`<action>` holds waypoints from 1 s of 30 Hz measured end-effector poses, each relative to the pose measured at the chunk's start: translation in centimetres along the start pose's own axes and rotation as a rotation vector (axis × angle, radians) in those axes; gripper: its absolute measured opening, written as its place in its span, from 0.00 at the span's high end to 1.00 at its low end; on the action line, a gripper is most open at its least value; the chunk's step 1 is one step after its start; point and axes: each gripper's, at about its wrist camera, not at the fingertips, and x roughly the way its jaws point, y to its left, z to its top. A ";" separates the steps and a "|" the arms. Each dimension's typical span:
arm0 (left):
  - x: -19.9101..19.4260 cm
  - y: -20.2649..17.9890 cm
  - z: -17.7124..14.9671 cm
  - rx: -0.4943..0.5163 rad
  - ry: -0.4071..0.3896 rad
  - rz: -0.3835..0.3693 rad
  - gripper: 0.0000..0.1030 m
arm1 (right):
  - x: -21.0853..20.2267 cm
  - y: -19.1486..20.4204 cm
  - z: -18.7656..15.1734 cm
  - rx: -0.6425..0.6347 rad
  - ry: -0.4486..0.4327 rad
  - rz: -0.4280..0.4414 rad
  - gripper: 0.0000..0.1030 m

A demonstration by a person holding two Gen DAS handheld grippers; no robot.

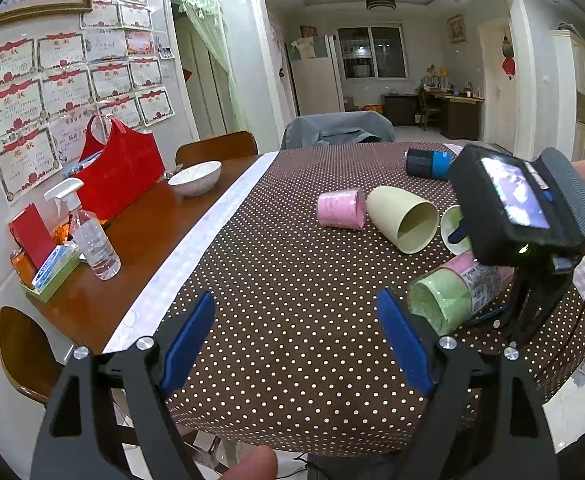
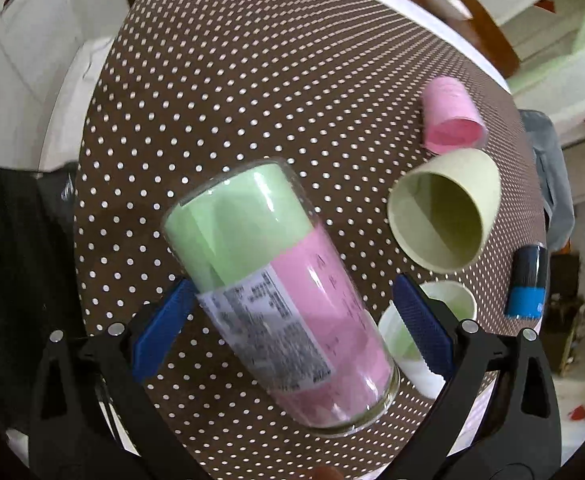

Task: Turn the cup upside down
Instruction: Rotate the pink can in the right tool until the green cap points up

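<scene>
Right claw: I see my right gripper (image 2: 292,320) spread apart, straddling the clear glass tumbler with green and pink lining (image 2: 280,296), not visibly clamped.
Cup position: lying sideways on the brown polka-dot tablecloth (image 2: 252,80).
Long axis: running diagonally between the fingers (image 2: 420,320).
Left claw: left gripper (image 1: 296,344) apart, holding nothing, farther off.

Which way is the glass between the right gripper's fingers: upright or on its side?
On its side. The glass lies lengthwise on the dotted tablecloth, between the open fingers of the right gripper, which do not clamp it.
</scene>
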 end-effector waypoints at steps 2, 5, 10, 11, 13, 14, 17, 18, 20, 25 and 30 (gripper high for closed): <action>0.0 0.0 -0.1 -0.002 0.001 -0.003 0.21 | 0.4 0.2 0.5 -0.024 0.023 -0.002 0.06; 0.2 0.0 -0.1 -0.004 0.002 -0.010 0.21 | 1.0 0.4 0.9 -0.051 0.050 -0.007 0.16; 0.2 -0.1 -0.2 -0.007 0.006 -0.019 0.21 | 1.1 0.4 1.2 -0.031 0.049 -0.006 0.27; 0.2 0.0 -0.2 -0.008 0.005 -0.019 0.21 | 1.1 0.2 1.0 -0.019 0.044 -0.006 0.28; 0.1 -0.1 -0.1 -0.008 0.001 -0.021 0.21 | 0.8 -0.2 0.7 0.016 0.026 -0.007 0.28; 0.0 -0.1 -0.1 -0.010 -0.002 -0.021 0.21 | 0.5 -0.7 0.4 0.049 0.006 -0.005 0.28; -0.2 -0.4 0.1 -0.009 -0.007 -0.027 0.21 | -0.9 -1.9 -1.1 0.153 -0.068 0.007 0.28; -0.2 -0.5 0.1 -0.007 -0.009 -0.029 0.21 | -1.3 -2.1 -1.5 0.179 -0.088 0.009 0.28; -0.4 -0.9 0.3 -0.001 -0.014 -0.033 0.21 | -2.4 -3.0 -2.8 0.256 -0.146 0.013 0.28; -1.2 -1.6 0.6 0.013 -0.030 -0.042 0.21 | -4.3 -4.1 -6.1 0.411 -0.262 0.022 0.29; -2.1 -2.2 1.1 0.021 -0.053 -0.044 0.21 | -6.0 -4.5 -8.2 0.555 -0.406 0.050 0.30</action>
